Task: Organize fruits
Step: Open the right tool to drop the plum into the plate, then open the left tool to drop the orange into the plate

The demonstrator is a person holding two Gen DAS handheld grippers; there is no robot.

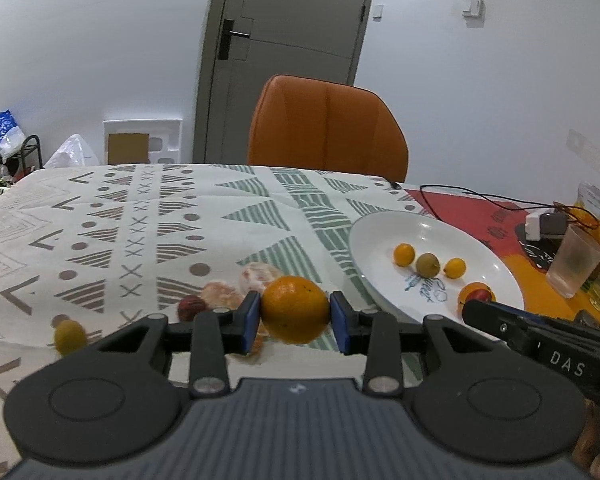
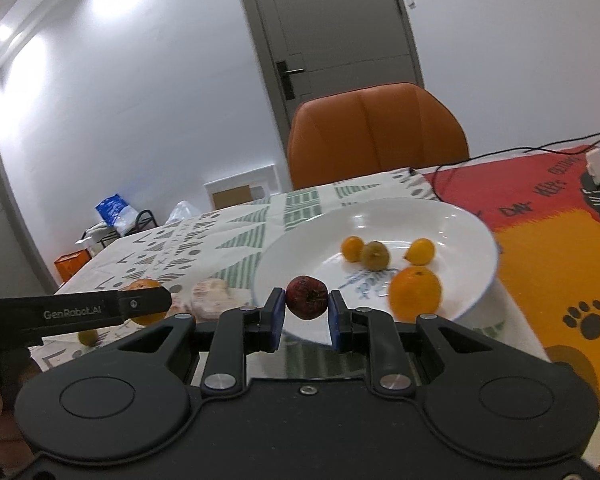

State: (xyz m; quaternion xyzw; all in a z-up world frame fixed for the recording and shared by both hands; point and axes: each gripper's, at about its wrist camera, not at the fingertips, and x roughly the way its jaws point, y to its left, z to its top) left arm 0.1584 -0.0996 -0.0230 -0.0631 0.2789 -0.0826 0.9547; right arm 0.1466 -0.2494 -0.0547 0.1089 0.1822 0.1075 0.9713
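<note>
Patterned tablecloth (image 1: 148, 216) w/ white plate (image 2: 452, 220) at its right. Left gripper (image 1: 295, 312) is clamped on an orange (image 1: 295, 309), right gripper (image 2: 307, 304) on a dark red fruit (image 2: 307, 297) near the plate rim. Best: lower each over bare plate, clear of the small fruits, then release gently.

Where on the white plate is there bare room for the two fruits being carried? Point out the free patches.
On the white plate, the far half behind the three small fruits is bare, as is the left part near the rim. The near right is crowded: an orange sits there, just before the small fruits.
</note>
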